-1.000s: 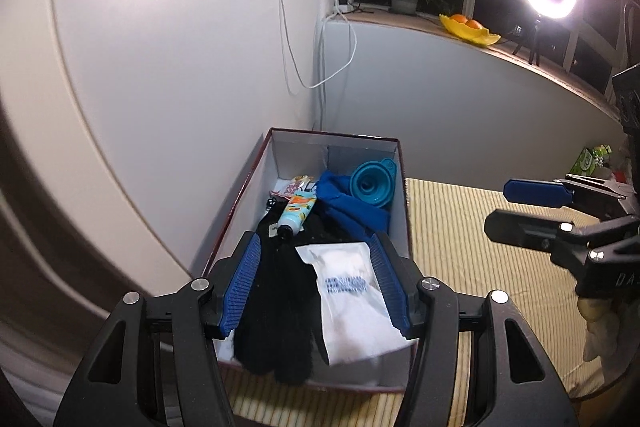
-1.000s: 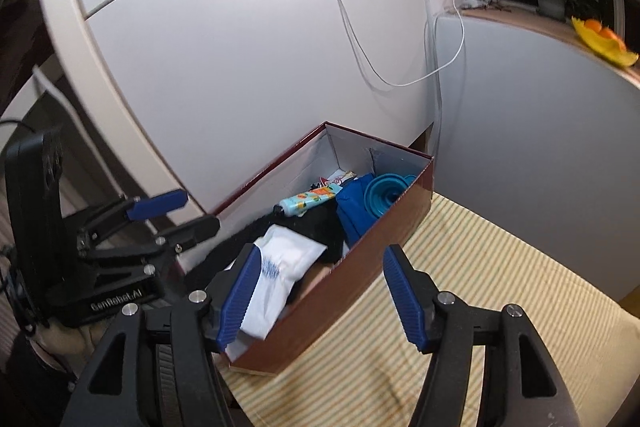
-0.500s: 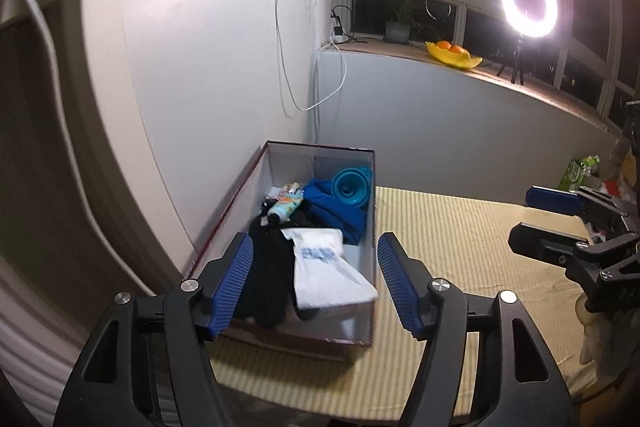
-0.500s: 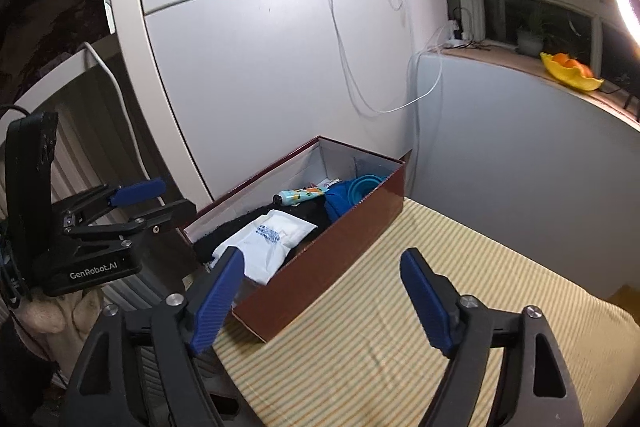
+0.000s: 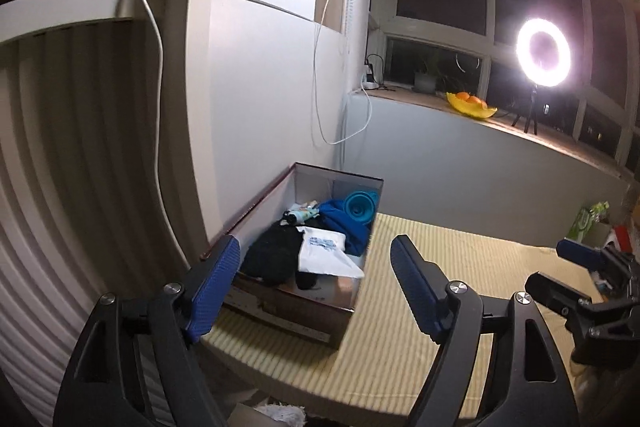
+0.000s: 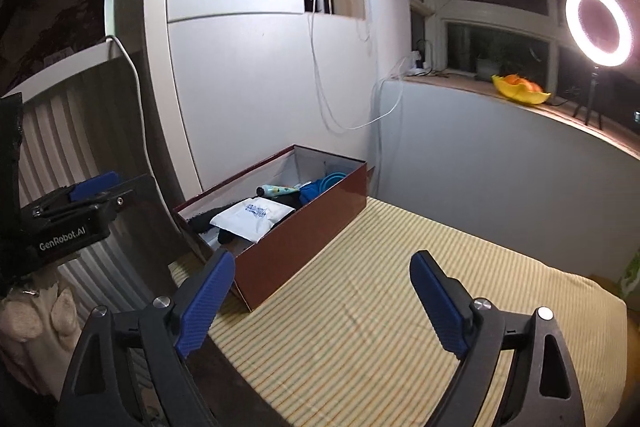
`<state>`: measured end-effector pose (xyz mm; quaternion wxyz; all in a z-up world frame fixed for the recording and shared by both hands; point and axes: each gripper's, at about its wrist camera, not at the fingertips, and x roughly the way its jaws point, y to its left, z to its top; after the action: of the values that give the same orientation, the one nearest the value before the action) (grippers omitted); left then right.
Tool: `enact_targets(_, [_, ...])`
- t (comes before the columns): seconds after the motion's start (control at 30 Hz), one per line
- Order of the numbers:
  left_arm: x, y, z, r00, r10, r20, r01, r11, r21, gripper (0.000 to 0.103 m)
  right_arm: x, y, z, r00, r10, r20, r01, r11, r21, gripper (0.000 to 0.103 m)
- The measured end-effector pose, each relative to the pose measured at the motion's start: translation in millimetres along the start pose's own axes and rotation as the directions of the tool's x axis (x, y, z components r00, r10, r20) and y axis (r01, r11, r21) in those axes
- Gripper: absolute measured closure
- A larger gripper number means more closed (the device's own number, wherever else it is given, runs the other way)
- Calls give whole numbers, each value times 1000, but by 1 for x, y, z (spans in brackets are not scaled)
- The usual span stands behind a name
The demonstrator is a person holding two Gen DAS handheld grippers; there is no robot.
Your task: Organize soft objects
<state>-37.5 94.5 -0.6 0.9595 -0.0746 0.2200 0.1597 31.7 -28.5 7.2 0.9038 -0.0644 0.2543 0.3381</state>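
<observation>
Left wrist view: left gripper (image 5: pixel 316 267) w/ jaws opening, nothing between. Box (image 5: pixel 304 301) sits centre frame, holding black cloth (image 5: pixel 270 255), white pouch (image 5: pixel 324 253), blue cloth (image 5: pixel 346 225).

Right wrist view: right gripper (image 6: pixel 322 281) jaws also opening, empty; box (image 6: pixel 304 231) centre-left on striped mat (image 6: pixel 400 287). Cloths prob. light, floppy; pinch a bunched fold. Pouch looks slick, so take an edge.
</observation>
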Motion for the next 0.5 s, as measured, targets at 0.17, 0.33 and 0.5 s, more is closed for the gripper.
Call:
enact_targets(0.17, [1, -10, -4, 1000, -15, -14, 15, 999, 32, 25, -10, 3, -4, 1000, -14, 17, 14, 1000, -5, 15])
enact_targets(0.33, [-1, -12, -9, 1000, -19, -25, 19, 999, 33, 25, -10, 2, -8, 1000, -20, 9, 20, 1000, -2, 15])
enact_targets(0.5, [0, -11, -10, 999, -16, -35, 17, 999, 28, 25, -9, -6, -11, 1000, -26, 1, 26, 999, 22, 15])
